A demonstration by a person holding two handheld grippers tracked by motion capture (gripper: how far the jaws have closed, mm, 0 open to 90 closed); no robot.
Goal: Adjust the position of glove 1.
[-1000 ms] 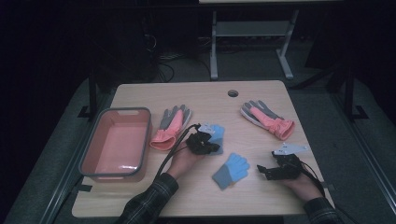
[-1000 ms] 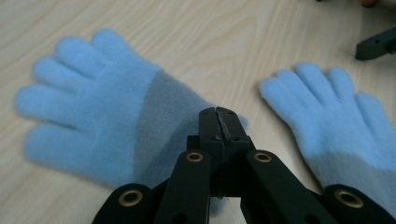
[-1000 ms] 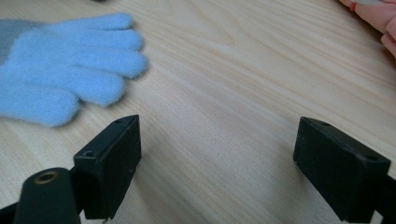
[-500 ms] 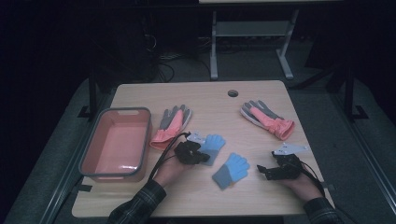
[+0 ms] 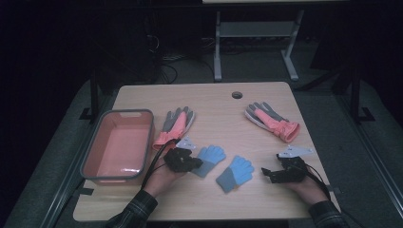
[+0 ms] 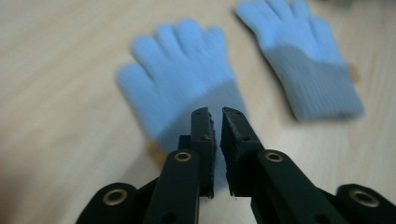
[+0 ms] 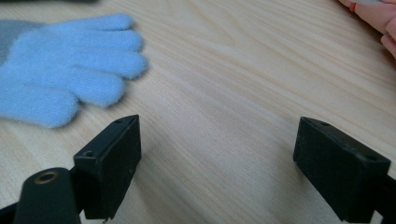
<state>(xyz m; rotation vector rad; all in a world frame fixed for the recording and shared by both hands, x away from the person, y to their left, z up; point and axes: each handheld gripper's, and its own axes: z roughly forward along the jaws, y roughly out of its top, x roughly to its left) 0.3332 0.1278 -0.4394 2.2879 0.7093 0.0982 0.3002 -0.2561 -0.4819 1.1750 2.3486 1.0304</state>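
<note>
With the bin (image 5: 119, 147) empty and all four gloves lying on the counter (image 5: 223, 109), the left hand-held gripper (image 6: 215, 116) is just parting its nearly shut jaws over a blue glove (image 6: 187, 79), nothing pinched, while the right hand-held gripper (image 7: 217, 149) is waiting open.

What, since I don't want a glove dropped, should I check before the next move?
1. Left tongs gripping: jaws have just been opening, a narrow gap, nothing pinched. Not ok.
2. Near blue glove lying flat, its cuff under the tips. Ok.
3. Second blue glove apart from the first, no overlap. Ok.
4. Right tongs open wide over bare table. Ok.
5. Pink tub has room inside. Ok.
</note>
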